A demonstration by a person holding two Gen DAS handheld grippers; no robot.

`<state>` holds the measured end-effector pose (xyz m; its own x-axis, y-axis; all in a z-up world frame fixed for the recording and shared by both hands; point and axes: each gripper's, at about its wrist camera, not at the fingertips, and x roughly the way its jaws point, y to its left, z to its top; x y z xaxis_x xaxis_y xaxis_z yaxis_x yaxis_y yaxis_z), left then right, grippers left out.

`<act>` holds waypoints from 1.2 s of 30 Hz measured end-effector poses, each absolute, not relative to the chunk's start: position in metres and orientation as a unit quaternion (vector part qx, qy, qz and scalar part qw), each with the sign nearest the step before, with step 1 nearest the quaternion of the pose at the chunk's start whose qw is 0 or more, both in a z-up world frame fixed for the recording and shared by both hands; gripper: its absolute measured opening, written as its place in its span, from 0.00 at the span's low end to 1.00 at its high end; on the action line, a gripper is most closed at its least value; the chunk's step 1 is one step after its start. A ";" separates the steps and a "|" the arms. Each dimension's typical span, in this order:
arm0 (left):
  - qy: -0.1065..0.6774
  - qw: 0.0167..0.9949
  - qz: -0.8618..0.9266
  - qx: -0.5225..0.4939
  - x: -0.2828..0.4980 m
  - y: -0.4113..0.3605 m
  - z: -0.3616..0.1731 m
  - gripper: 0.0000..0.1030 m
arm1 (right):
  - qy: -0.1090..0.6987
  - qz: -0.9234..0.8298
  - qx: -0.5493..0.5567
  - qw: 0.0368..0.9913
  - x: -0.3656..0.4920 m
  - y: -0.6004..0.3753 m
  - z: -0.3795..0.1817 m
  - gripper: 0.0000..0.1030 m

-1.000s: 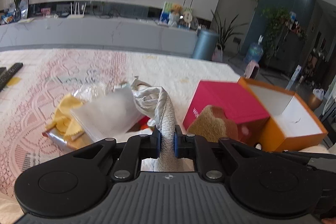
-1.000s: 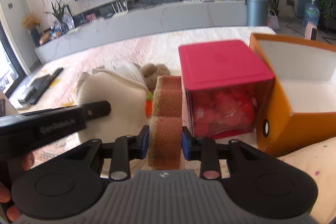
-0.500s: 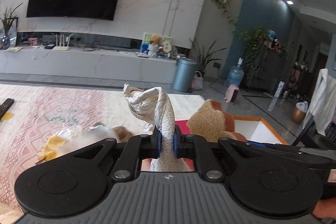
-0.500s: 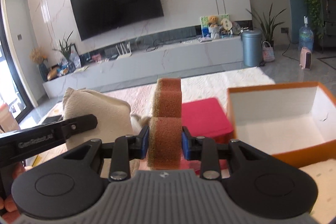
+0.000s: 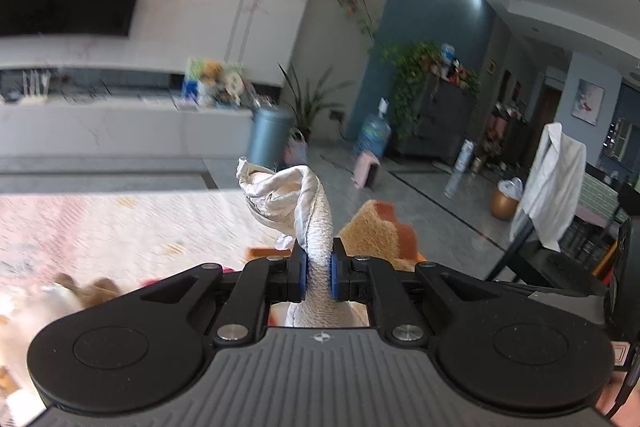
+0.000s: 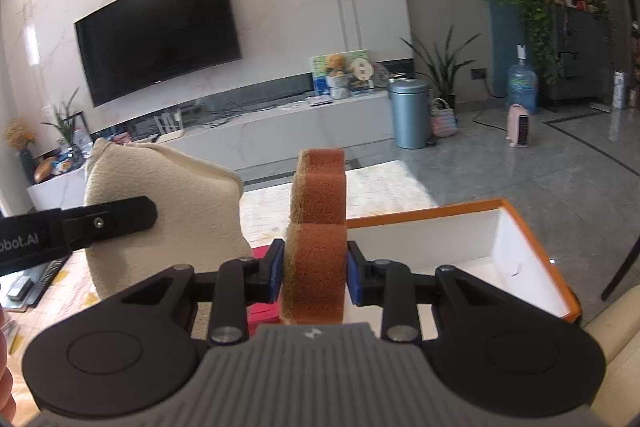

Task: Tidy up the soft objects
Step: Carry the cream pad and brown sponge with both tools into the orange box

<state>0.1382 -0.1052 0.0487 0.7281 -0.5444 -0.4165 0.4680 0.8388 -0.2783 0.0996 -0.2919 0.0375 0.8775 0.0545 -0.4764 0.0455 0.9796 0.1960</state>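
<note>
My left gripper [image 5: 319, 269] is shut on a cream cloth bundle [image 5: 292, 195] that sticks up from its pads, lifted off the table. In the right wrist view the same cream bundle [image 6: 168, 211] hangs at the left with one of the left gripper's fingers [image 6: 108, 223] across it. My right gripper [image 6: 316, 271] is shut on a brown sponge [image 6: 320, 195], which stands upright between the pads. That brown sponge [image 5: 376, 231] also shows just right of the cloth. An open orange box [image 6: 532, 251] with a white inside lies below and right of the sponge.
A red box [image 6: 262, 311] sits under the right gripper, left of the orange box. A pink patterned tablecloth [image 5: 80, 227] carries blurred soft items [image 5: 80, 287] at lower left. Remotes [image 6: 24, 287] lie far left. A chair with a white garment [image 5: 552, 179] stands at the right.
Both grippers have risen and swung to the right with the cloth and the sponge still held. The table items have dropped low in view, and the orange box now lies beneath the sponge.
</note>
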 end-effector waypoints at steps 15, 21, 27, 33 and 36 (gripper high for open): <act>0.390 0.876 -0.283 -0.027 0.210 -0.160 -0.023 0.11 | 0.364 -0.025 0.117 0.924 0.174 -0.336 -0.031 0.30; 0.422 0.864 -0.274 0.004 0.216 -0.173 -0.041 0.12 | 0.406 -0.014 0.126 0.905 0.191 -0.340 -0.059 0.30; 0.448 0.854 -0.263 0.027 0.220 -0.183 -0.056 0.12 | 0.437 -0.004 0.130 0.890 0.202 -0.340 -0.075 0.30; 0.443 0.858 -0.258 0.039 0.218 -0.185 -0.055 0.20 | 0.460 -0.008 0.123 0.879 0.208 -0.341 -0.084 0.32; 0.445 0.855 -0.264 0.029 0.217 -0.183 -0.054 0.29 | 0.464 -0.004 0.118 0.878 0.208 -0.339 -0.084 0.34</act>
